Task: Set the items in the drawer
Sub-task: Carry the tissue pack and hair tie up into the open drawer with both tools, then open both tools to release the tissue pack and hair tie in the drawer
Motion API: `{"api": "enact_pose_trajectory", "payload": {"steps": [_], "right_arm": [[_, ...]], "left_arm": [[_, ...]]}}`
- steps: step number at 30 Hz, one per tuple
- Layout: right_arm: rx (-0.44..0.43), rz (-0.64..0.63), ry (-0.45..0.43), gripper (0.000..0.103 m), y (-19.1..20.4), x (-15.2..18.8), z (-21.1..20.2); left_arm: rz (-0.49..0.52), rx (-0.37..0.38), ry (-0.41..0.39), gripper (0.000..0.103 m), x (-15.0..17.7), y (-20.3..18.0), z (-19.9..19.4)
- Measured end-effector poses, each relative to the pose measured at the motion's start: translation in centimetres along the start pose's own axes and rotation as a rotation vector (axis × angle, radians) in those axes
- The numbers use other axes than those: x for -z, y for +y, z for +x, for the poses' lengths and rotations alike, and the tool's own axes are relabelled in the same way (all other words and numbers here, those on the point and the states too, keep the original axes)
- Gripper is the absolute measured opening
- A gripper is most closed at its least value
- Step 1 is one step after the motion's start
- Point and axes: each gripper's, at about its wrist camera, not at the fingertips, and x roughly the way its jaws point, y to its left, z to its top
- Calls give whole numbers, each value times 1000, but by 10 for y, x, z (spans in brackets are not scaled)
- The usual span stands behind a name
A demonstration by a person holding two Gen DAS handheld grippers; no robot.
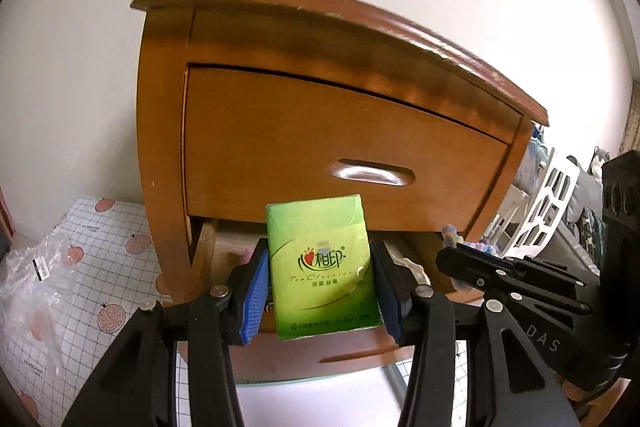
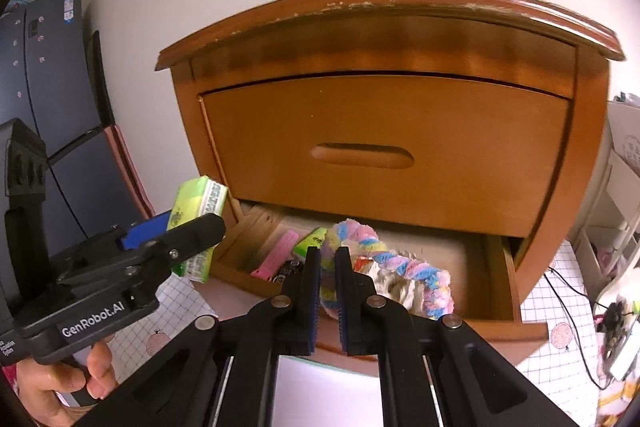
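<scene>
A: What is the left gripper [image 1: 320, 277] gripping?

B: It is clamping a green tissue pack [image 1: 323, 267] upright between its 2 blue pads [image 1: 253, 301], 1 pad pressing on each side edge. A hand [image 2: 60, 383] is holding that gripper's handle.

A: And the right gripper [image 2: 328, 291]?

B: Its jaws are sitting narrow, pinching a fluffy pastel twisted loop [image 2: 400, 267] that is trailing off to the right of them, over the open lower drawer [image 2: 496, 283].

A: What is lying just beyond the jaws?

B: Inside the drawer, a pink pack [image 2: 276, 255] and another green pack [image 2: 312, 239] are lying left of the right jaws, and something white and crumpled [image 2: 394, 283] is resting under the loop.

A: Farther back?

B: The upper drawer [image 2: 384, 147] of the wooden nightstand [image 1: 168, 115] is staying shut above the jaws, its oval handle recess [image 2: 362, 155] facing them.
</scene>
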Motion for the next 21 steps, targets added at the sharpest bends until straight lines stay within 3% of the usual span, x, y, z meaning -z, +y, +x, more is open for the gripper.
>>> {"api": "enact_pose_trajectory", "payload": {"steps": [12,21], "right_arm": [[58,-5,120,8,-3,-7,61],[80,-5,187,11,-4,-6,94]], "left_arm": [[-17,-18,129,50,6,15,63],[-37,-56,179,50,9,25,90]]}}
